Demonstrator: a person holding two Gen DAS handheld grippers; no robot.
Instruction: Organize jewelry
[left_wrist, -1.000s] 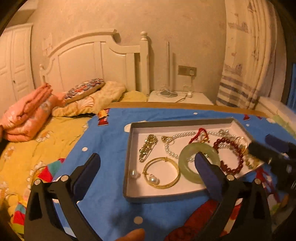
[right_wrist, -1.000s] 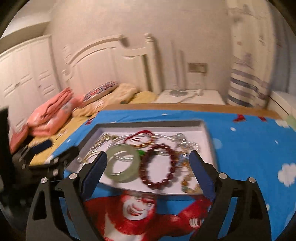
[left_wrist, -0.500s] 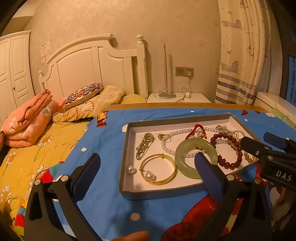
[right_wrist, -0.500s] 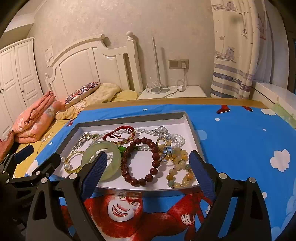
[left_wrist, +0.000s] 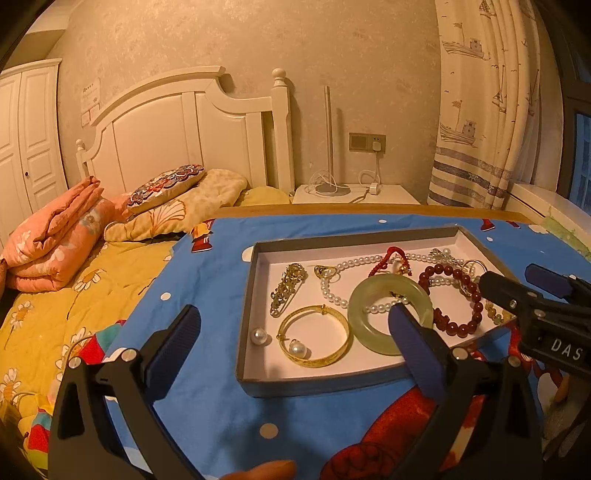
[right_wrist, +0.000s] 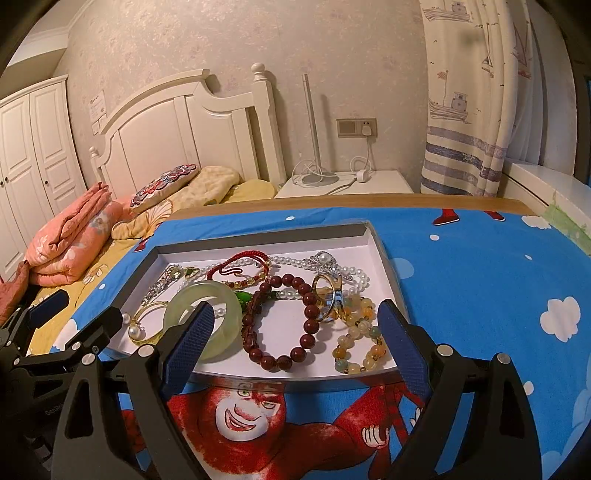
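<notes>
Grey tray of tangled bracelets, jade bangle behind right claw

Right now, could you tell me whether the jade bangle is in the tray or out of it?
In: the jade bangle lies flat inside the tray, over the pearl necklace.

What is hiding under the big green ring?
The pearl necklace runs under the green bangle, showing through its hole. The rim covers the rest of that stretch.
</notes>
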